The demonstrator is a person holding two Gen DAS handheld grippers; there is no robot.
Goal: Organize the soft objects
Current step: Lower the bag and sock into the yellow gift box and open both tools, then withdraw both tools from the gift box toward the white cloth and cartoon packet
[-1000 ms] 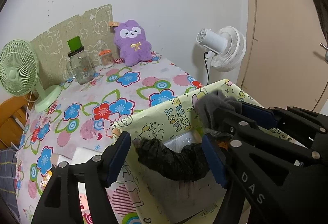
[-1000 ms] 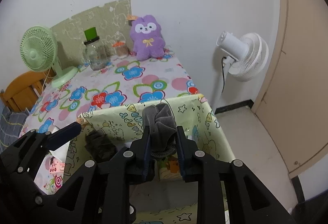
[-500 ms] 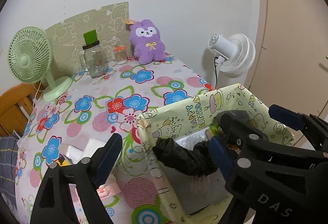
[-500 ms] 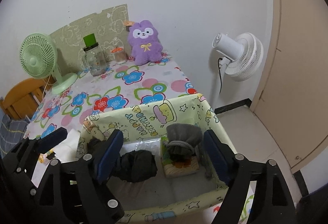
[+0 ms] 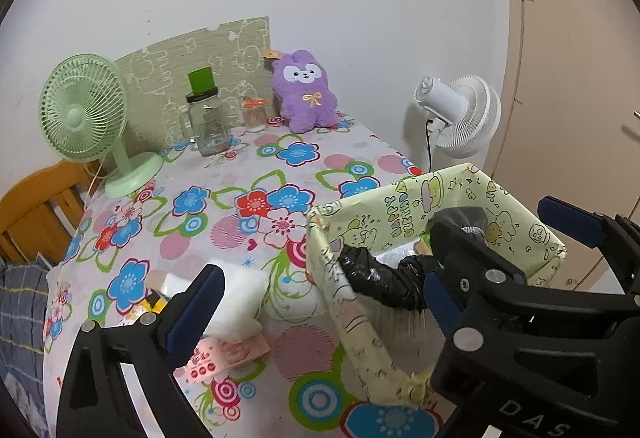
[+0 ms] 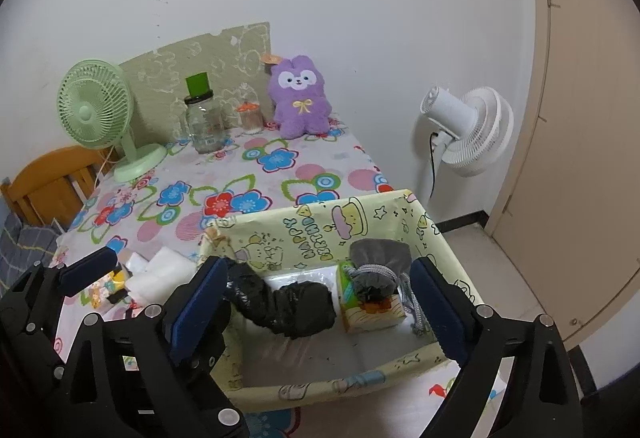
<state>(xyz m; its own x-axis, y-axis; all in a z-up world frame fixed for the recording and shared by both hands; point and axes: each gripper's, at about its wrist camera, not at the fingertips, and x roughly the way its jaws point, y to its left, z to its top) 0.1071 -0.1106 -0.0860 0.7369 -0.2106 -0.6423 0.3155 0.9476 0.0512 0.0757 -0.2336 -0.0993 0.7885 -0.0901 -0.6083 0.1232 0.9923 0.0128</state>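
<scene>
A pale yellow cartoon-print storage box [image 6: 320, 230] sits at the table's near right edge. Inside lie a grey drawstring pouch [image 6: 378, 266] resting on a green tissue pack [image 6: 370, 312], and a black plastic bag [image 6: 288, 302]. My right gripper [image 6: 318, 310] is open and empty, hovering above the box. My left gripper [image 5: 320, 306] is open and empty over the box's left wall [image 5: 340, 302]. The black bag [image 5: 380, 278] also shows in the left wrist view. White soft packs [image 5: 236, 298] lie on the table left of the box.
A purple plush bunny [image 6: 298, 101], a glass jar with green lid [image 6: 204, 117], a small orange-lidded jar [image 6: 251, 117] and a green desk fan [image 6: 100, 113] stand at the table's back. A white floor fan [image 6: 468, 133] stands right of the table. A wooden chair [image 6: 52, 181] is left.
My right gripper opened and let the grey pouch drop into the box onto the tissue pack, then drew back. My left gripper also pulled back and shifted left.
</scene>
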